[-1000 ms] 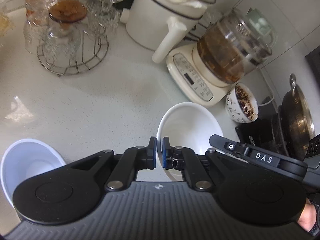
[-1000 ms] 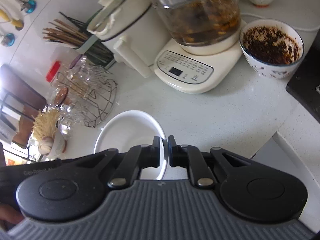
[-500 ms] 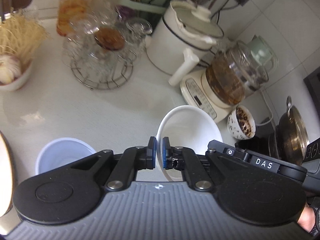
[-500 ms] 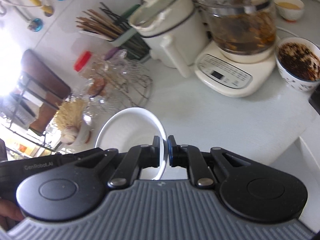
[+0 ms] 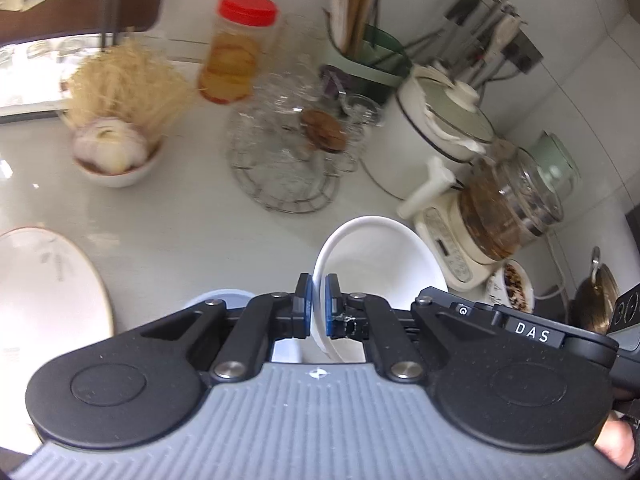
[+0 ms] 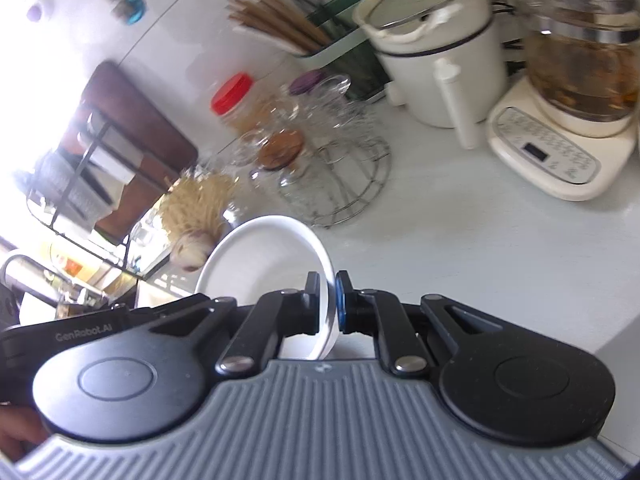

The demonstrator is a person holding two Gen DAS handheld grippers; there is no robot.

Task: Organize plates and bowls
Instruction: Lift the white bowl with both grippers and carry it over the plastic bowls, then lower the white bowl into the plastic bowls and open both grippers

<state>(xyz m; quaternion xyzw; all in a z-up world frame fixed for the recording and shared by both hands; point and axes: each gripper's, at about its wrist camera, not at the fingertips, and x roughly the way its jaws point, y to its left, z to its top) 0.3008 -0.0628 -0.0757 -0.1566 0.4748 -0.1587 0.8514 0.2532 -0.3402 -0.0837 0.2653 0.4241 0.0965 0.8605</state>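
The left gripper [image 5: 317, 306] and the right gripper [image 6: 329, 304] both hold one white bowl [image 5: 380, 256], each clamped on the rim from its own side. In the left view the blue pads [image 5: 331, 304] pinch the left edge of the rim; in the right view the pads pinch the right edge of the same bowl [image 6: 264, 264]. The bowl is lifted above the counter [image 5: 180, 232] and tilted towards the cameras.

Below the left gripper I count one more bowl, pale blue [image 5: 224, 298], mostly hidden behind the gripper body. At the left edge lies one plate [image 5: 44, 292] with a thin gold rim, cut off by the frame. One small bowl holds garlic [image 5: 112, 152] and dry noodles. One patterned bowl [image 5: 514, 286] with dark content stands beside the kettle base.

Further back there is one wire rack [image 5: 284, 168] with several glasses, too blurred to count, one jar [image 5: 236, 48] with a red lid, one chopstick holder [image 6: 320, 40], one white pot [image 6: 436, 44] and one glass kettle [image 6: 580, 40] on a base with buttons.

Both grippers point down at a slant. A bit of a hand [image 5: 612, 444] shows at the lower right corner of the left view, another [image 6: 20, 436] at the lower left corner of the right view.
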